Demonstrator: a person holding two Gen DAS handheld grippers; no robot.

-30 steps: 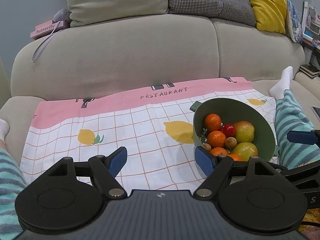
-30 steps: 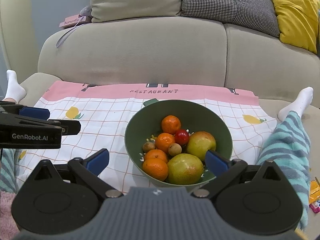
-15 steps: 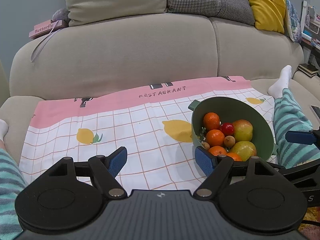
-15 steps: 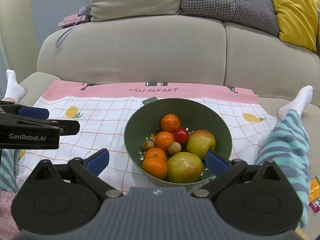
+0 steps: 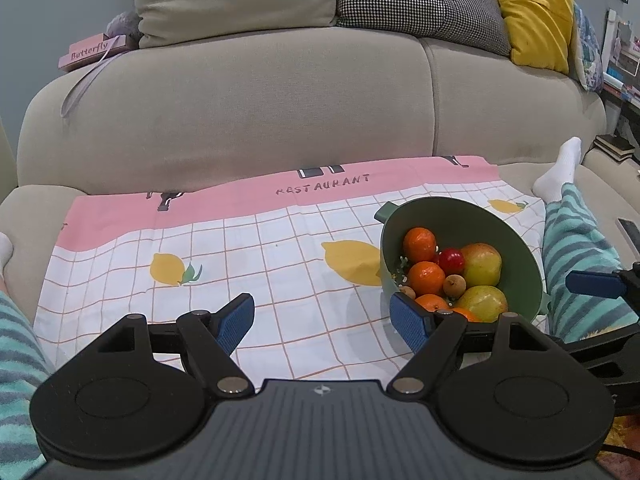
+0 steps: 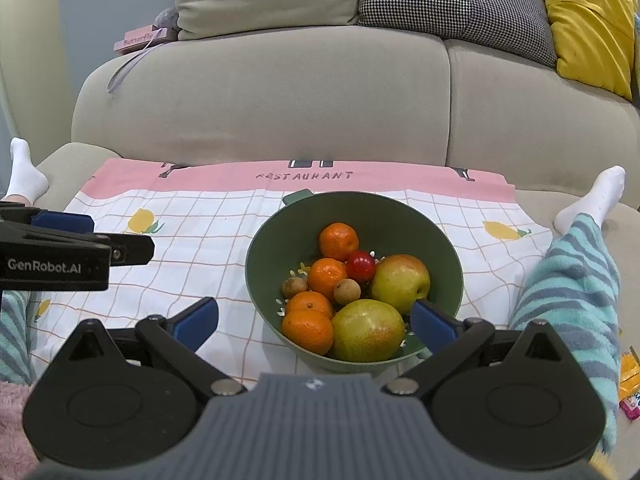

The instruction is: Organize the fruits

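Observation:
A green bowl [image 6: 400, 216] stands on a checked cloth [image 6: 200, 232] on the sofa seat. It holds several oranges [image 6: 338, 241], a red fruit [image 6: 360, 265], two small brown fruits [image 6: 347, 291], an apple [image 6: 400, 283] and a pear [image 6: 367, 330]. My right gripper [image 6: 314, 320] is open and empty, low in front of the bowl's near rim. My left gripper [image 5: 325, 320] is open and empty over the cloth, left of the bowl [image 5: 492, 220]. Its arm also shows in the right wrist view [image 6: 56, 256].
The person's striped legs [image 6: 568, 280] lie on both sides of the cloth. The sofa back [image 6: 280, 92] with cushions [image 6: 588, 20] rises behind. A pink box [image 5: 92, 52] rests on the sofa's back at the left. Snack wrappers [image 6: 630, 384] lie at the far right.
Both grippers have drifted slightly; the bowl sits a little further left in the left wrist view and a little higher in the right wrist view. Both stay open and empty.

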